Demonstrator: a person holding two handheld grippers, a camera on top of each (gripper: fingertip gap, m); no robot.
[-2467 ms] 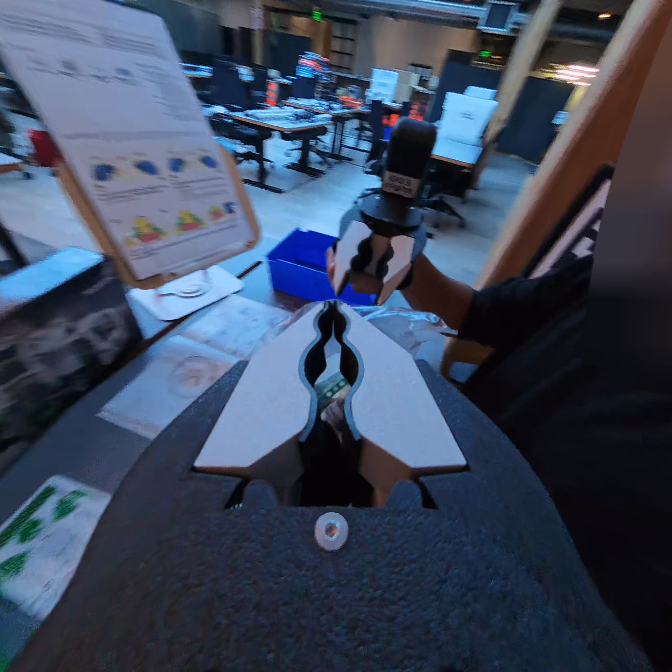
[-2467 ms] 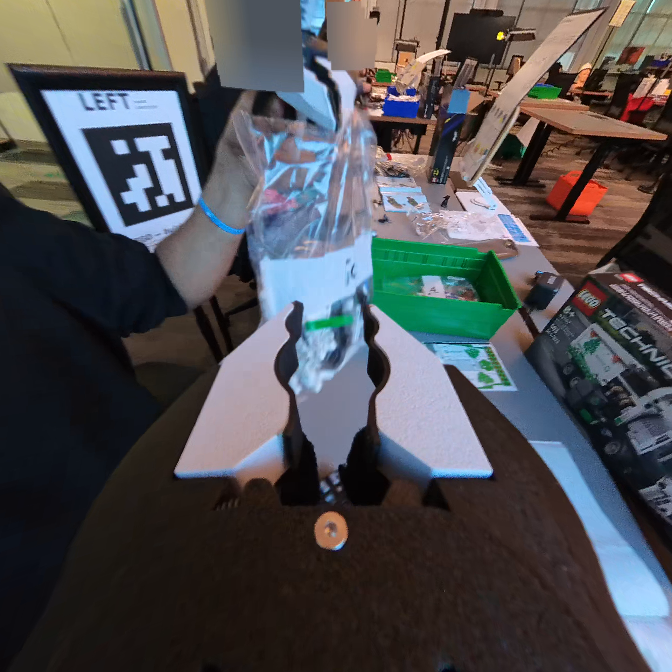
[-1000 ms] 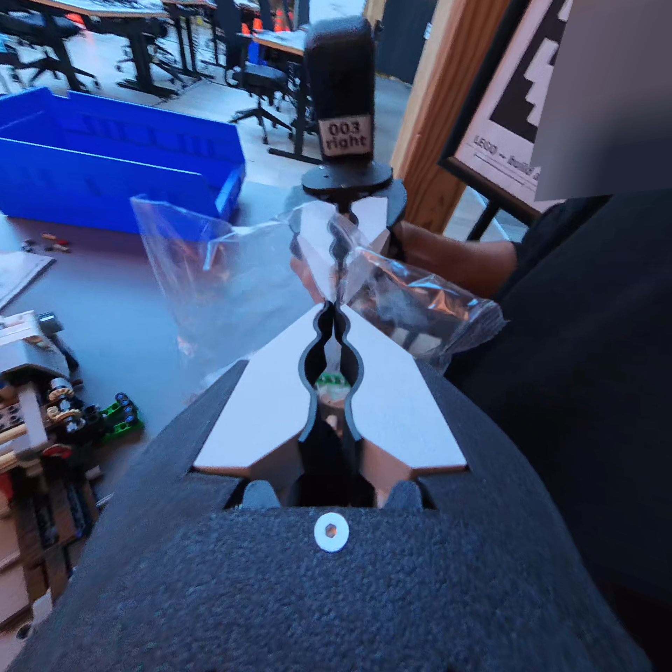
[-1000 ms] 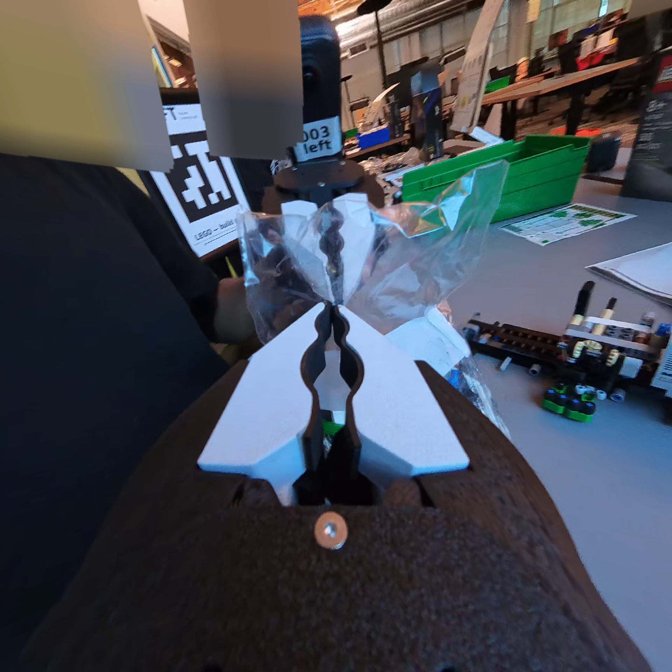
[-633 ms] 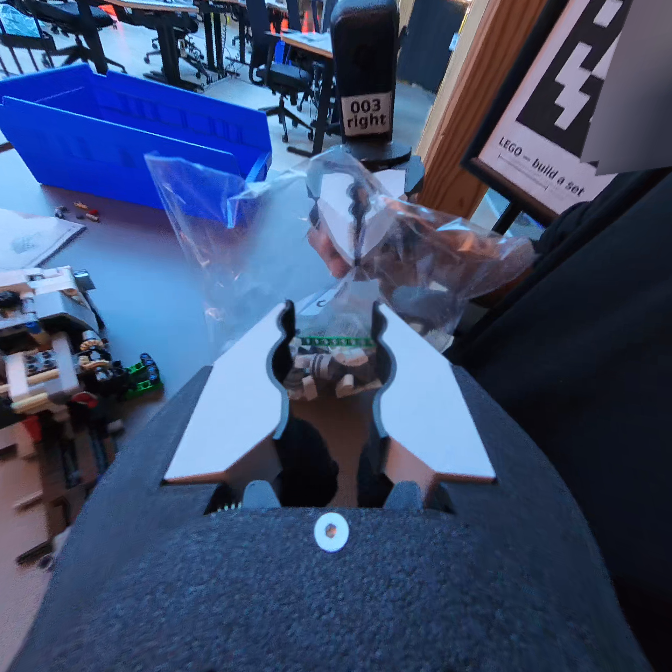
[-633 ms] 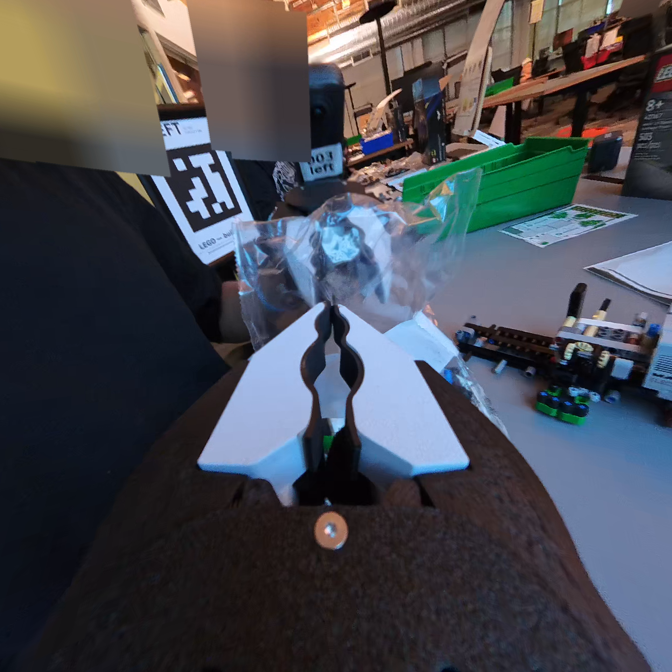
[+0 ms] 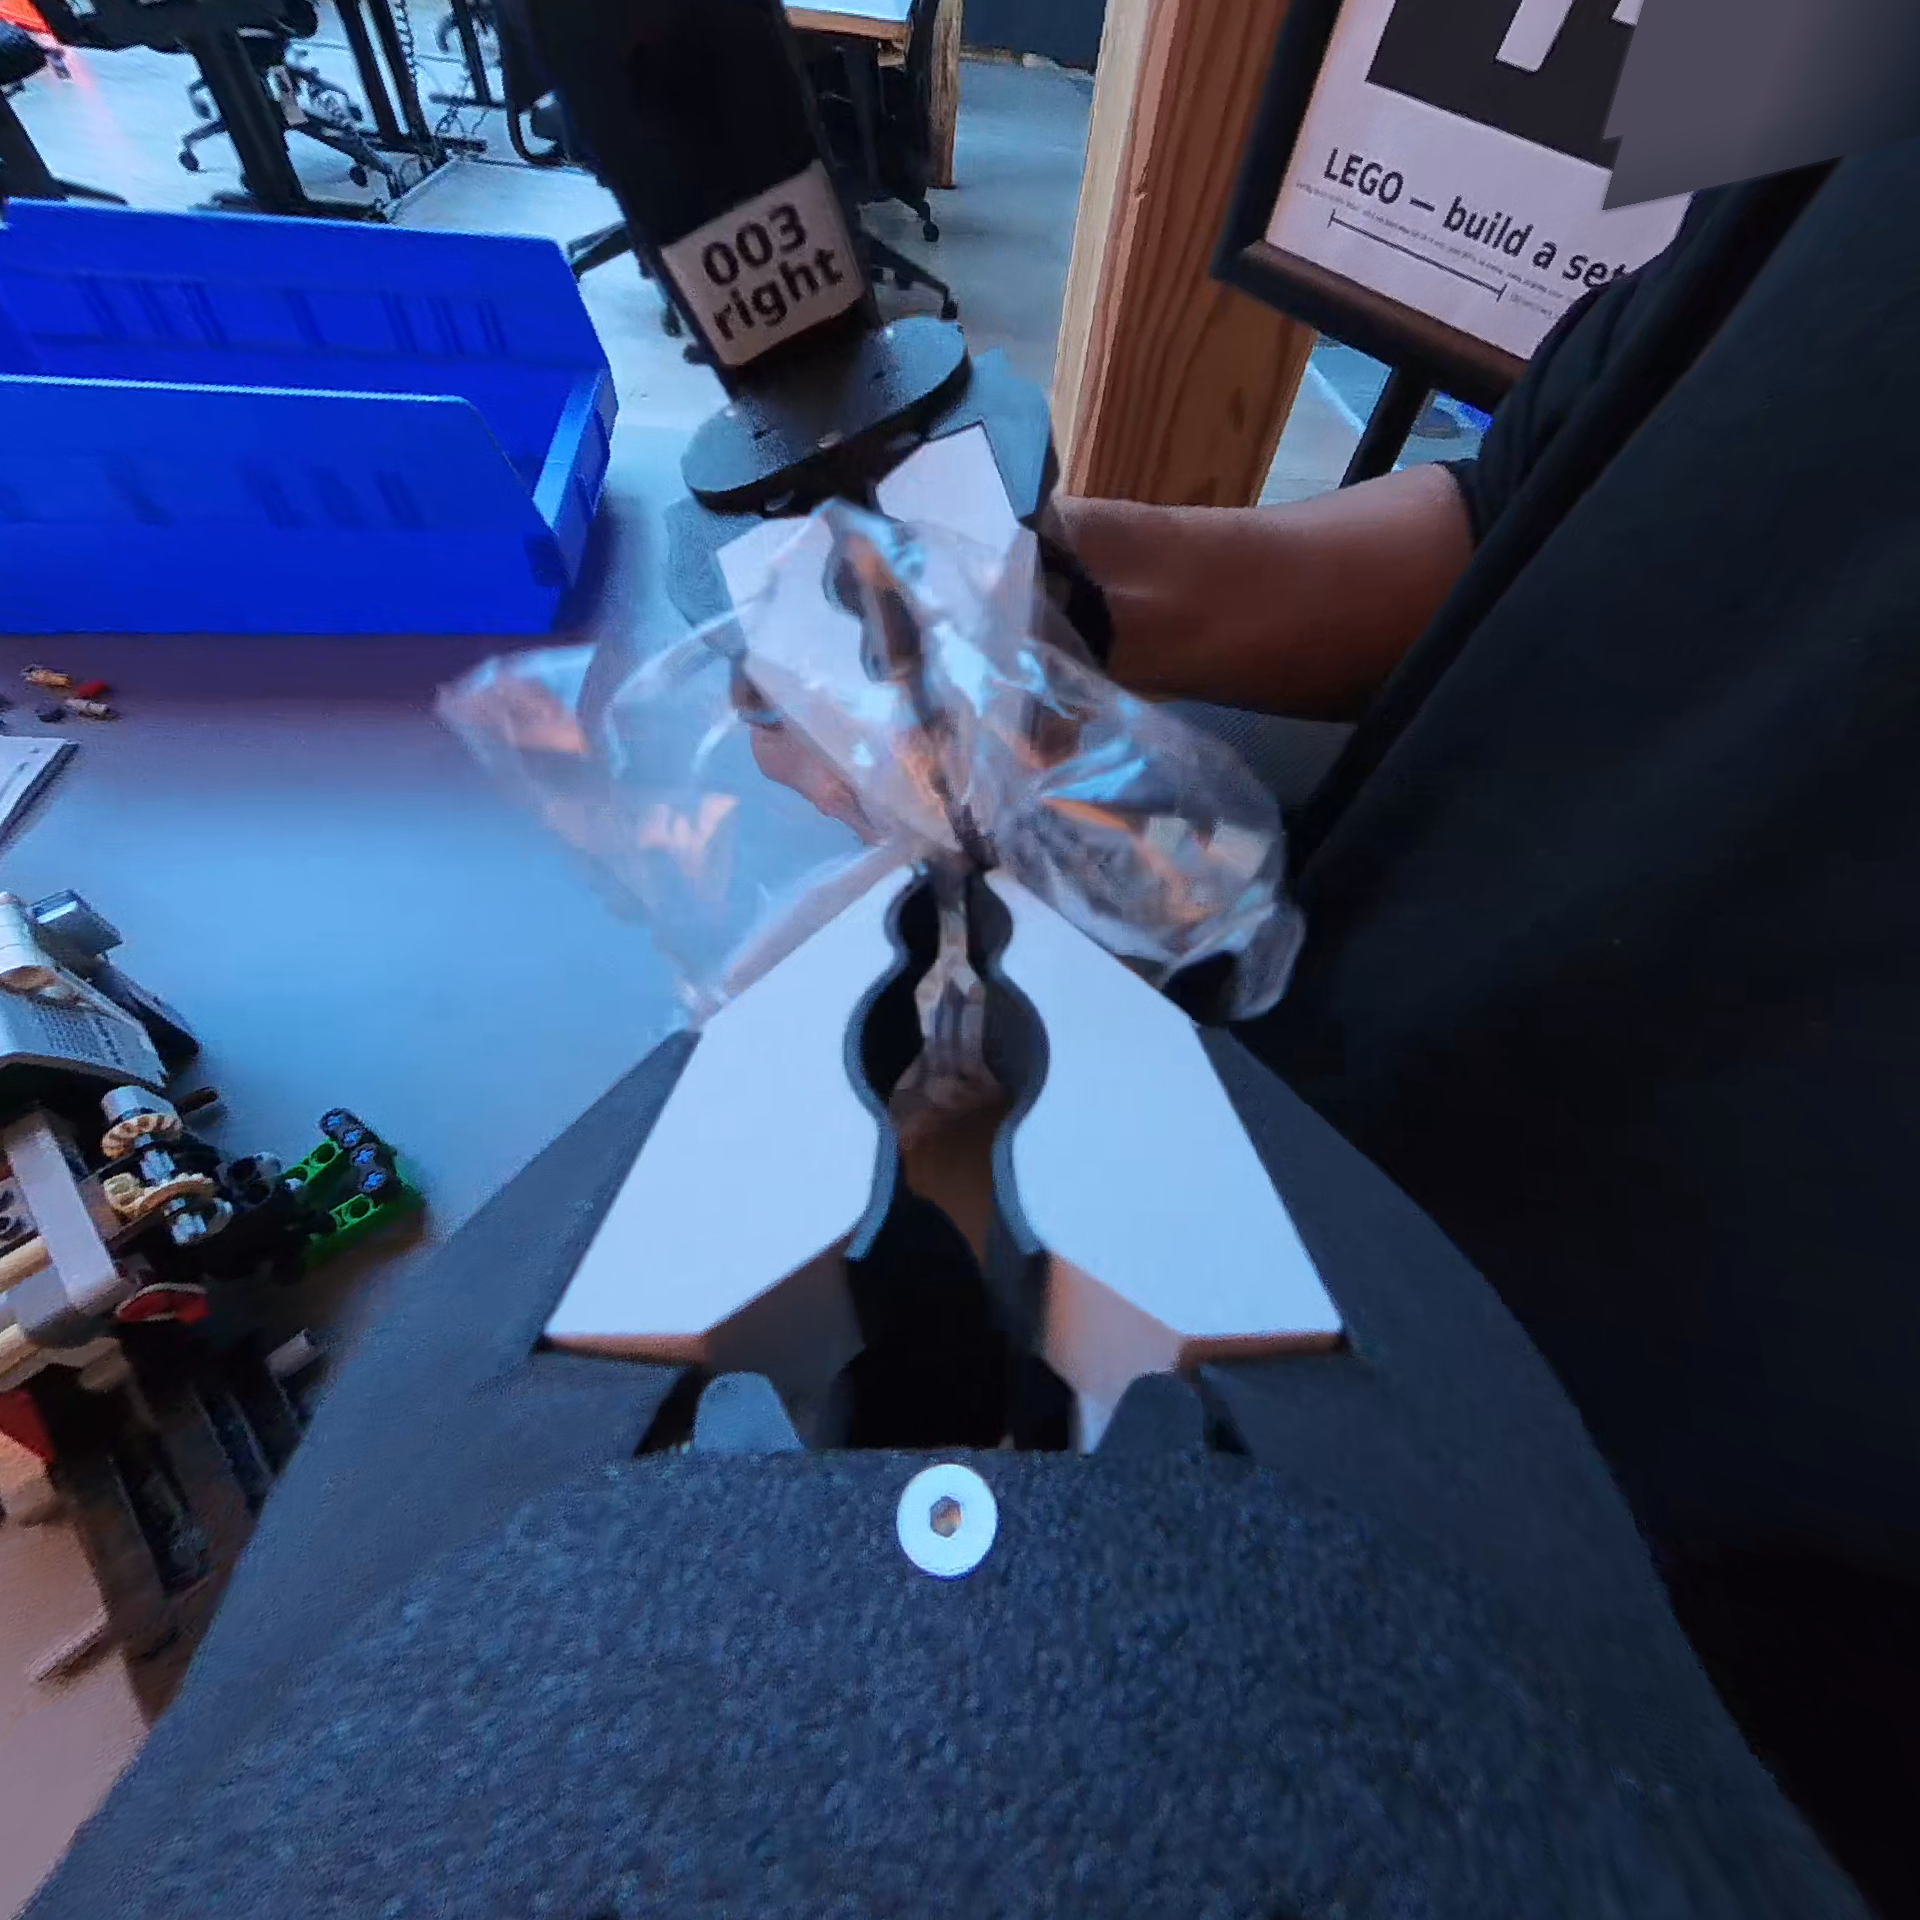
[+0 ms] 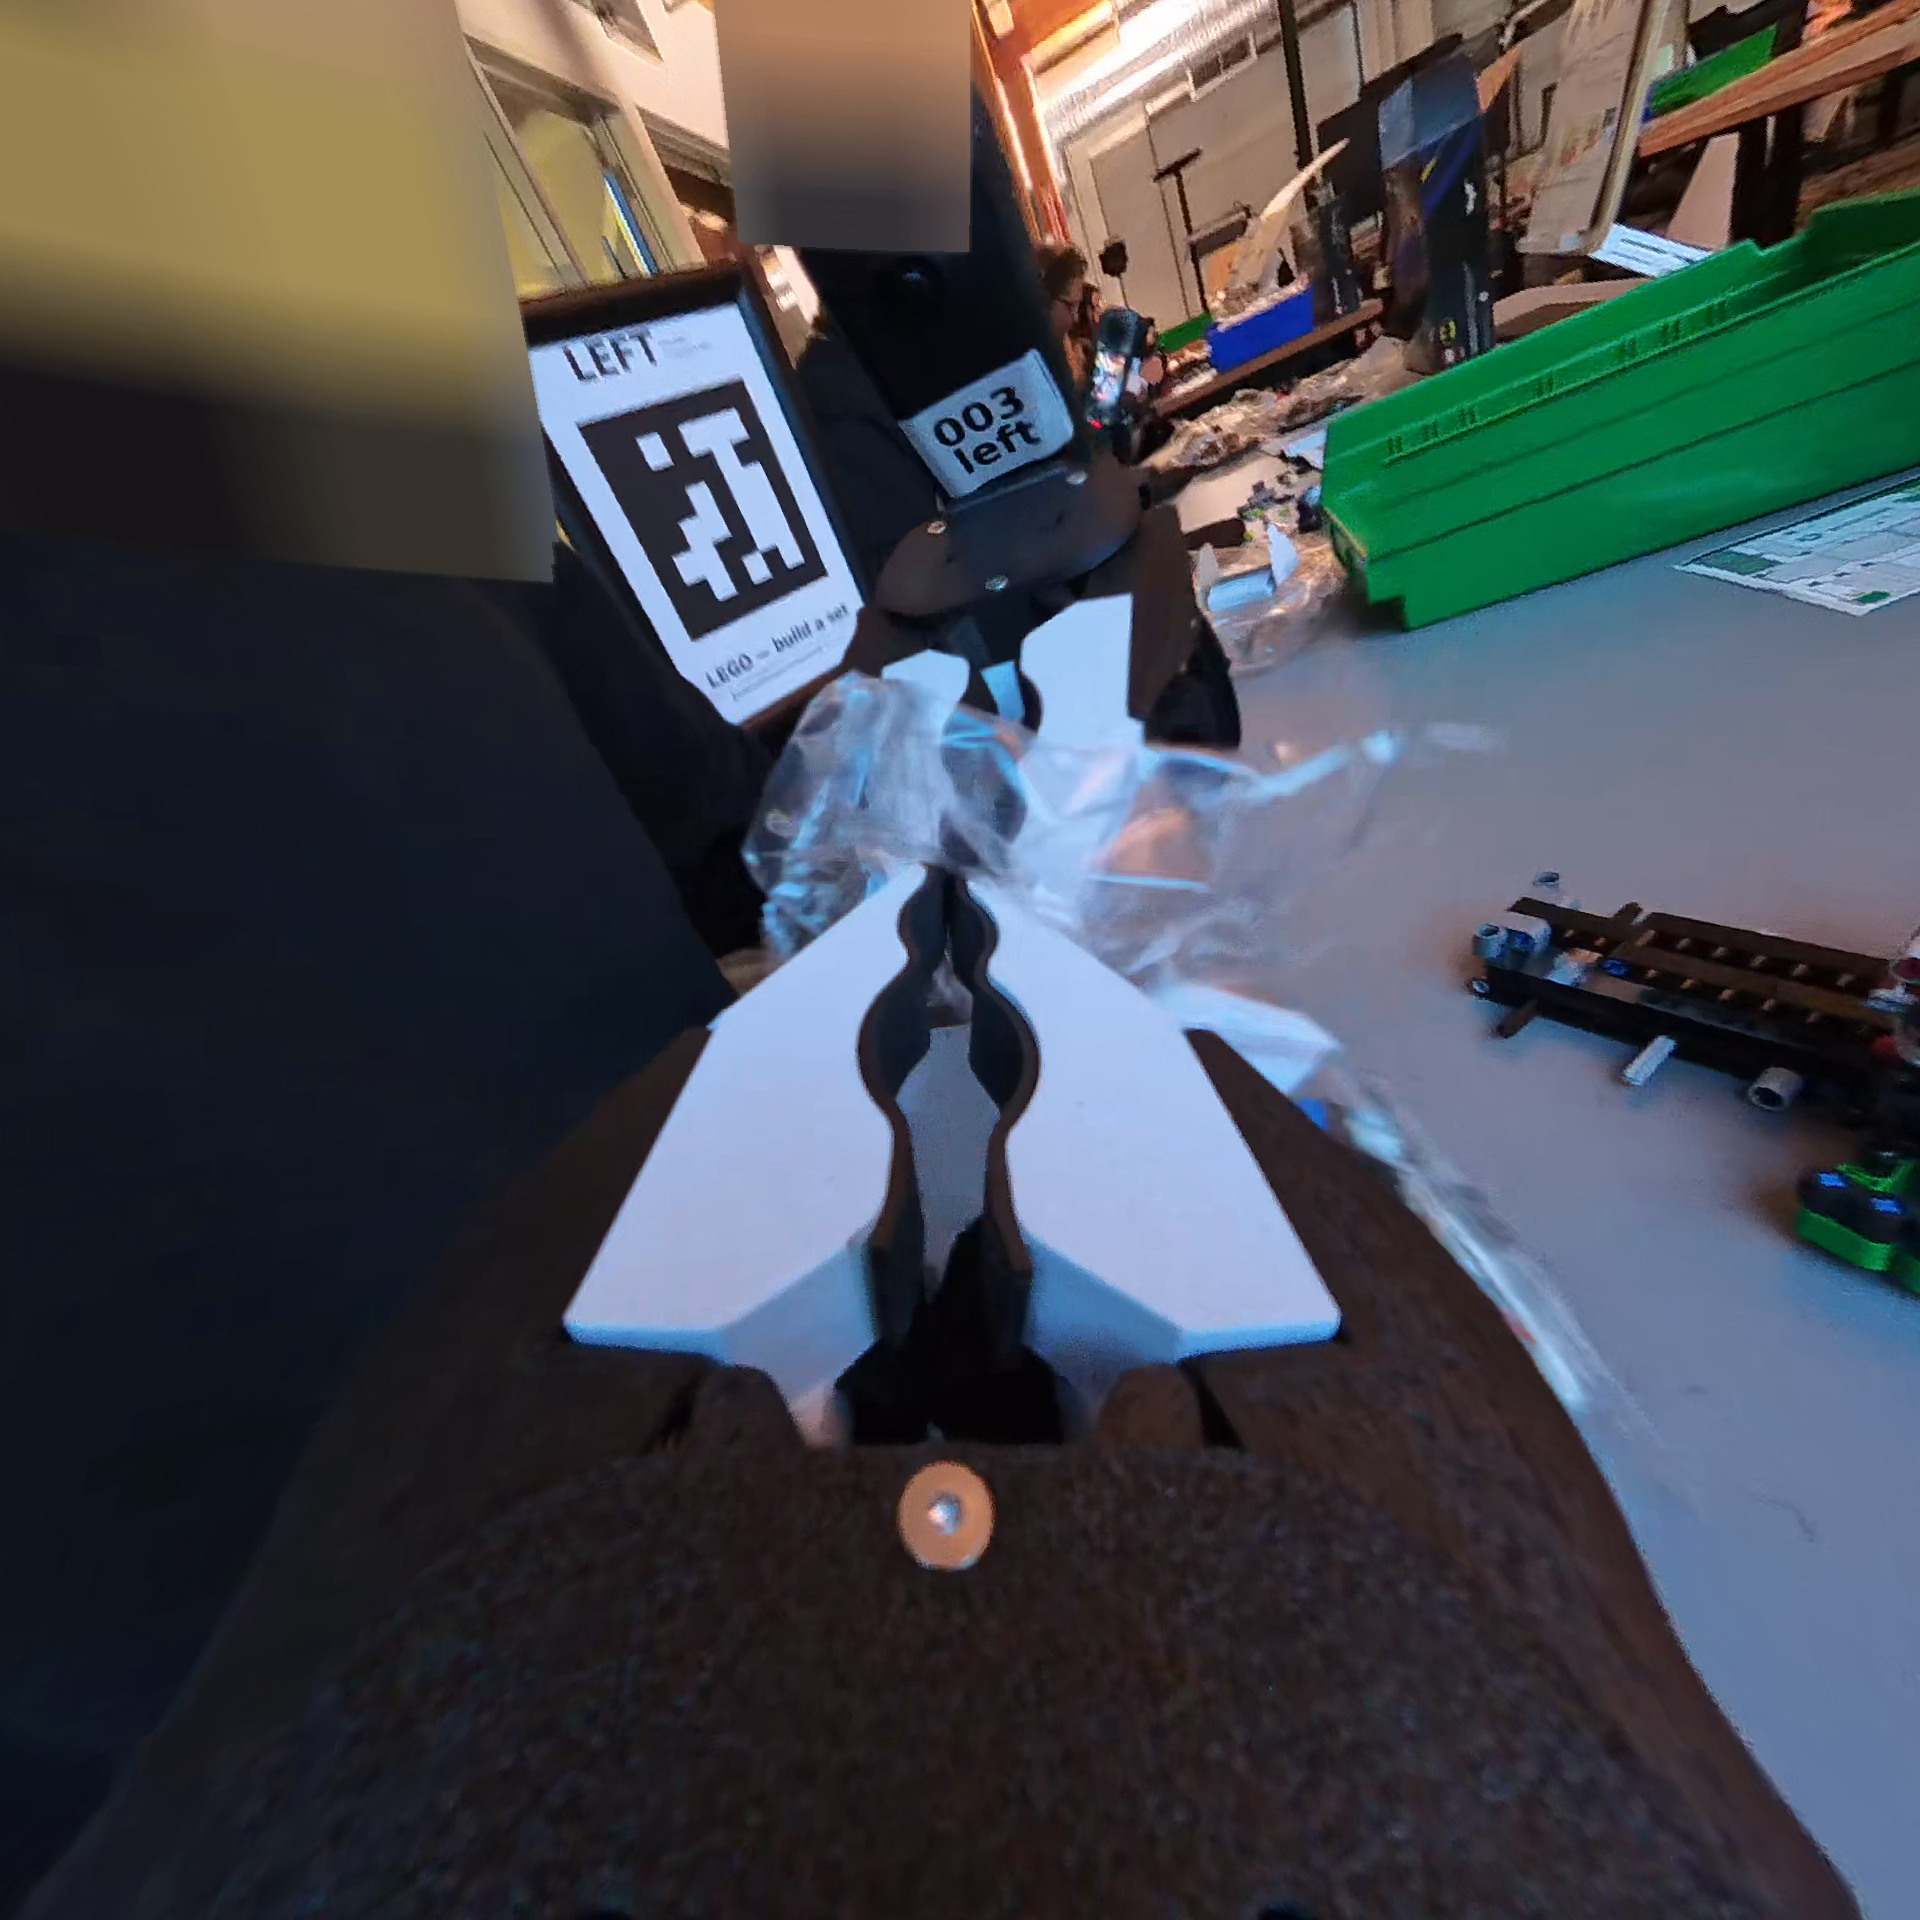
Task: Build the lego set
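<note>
The left gripper is clamped on a crumpled clear plastic bag, and the right gripper pinches the same bag from the opposite side, above the grey table. The film blurs whatever is inside. The partly built lego model lies nearby, cut off at the frame edge. A blue bin and a green bin stand farther back.

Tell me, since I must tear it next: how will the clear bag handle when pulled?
Probably floppy: the bag crumples between both claws, left and right. Likely light, its film thin and see-through. Possibly slippery, given the glossy glare.
</note>
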